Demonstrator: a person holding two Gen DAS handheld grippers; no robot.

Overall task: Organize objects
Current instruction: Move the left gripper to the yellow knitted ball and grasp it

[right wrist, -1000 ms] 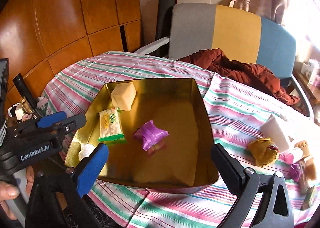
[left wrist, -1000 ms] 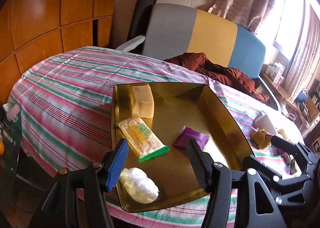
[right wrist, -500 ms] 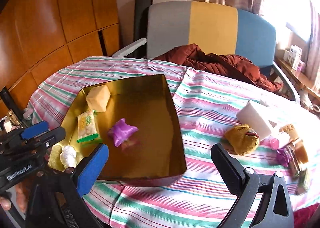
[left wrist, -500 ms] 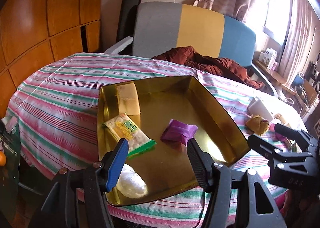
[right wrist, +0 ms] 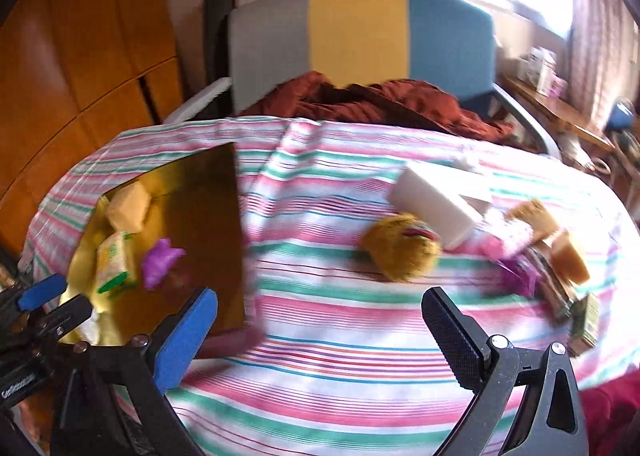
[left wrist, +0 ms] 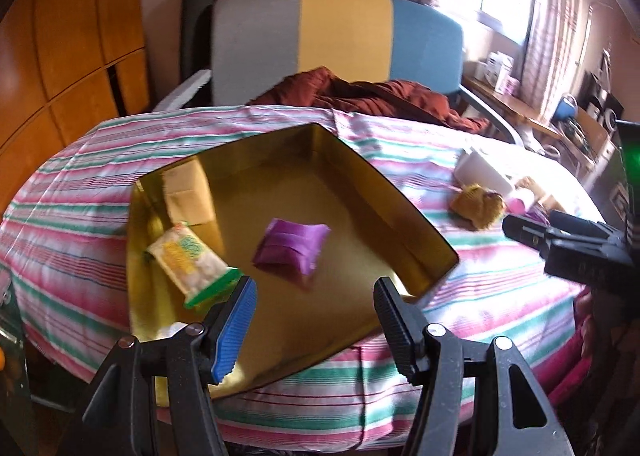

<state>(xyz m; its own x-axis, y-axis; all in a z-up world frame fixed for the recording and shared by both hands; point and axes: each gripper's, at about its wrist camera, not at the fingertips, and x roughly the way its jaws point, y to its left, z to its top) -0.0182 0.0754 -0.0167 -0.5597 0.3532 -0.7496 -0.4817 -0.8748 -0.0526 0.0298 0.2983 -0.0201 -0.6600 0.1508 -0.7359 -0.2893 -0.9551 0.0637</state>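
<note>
Snack packets sit in the gold tray (left wrist: 416,232) on the striped tablecloth (left wrist: 80,184). Left wrist view: purple packet (left wrist: 291,246) mid-tray, green-edged cracker packet (left wrist: 188,260) and pale block (left wrist: 186,192) along its left side. Left gripper (left wrist: 314,320) over the tray's near edge, jaws part-open, nothing between them.

Right wrist view: right gripper (right wrist: 320,332) above bare cloth, jaws wide, empty. Brown plush (right wrist: 400,252), white box (right wrist: 432,204) and further small items, blurred, lie right of the tray.
</note>
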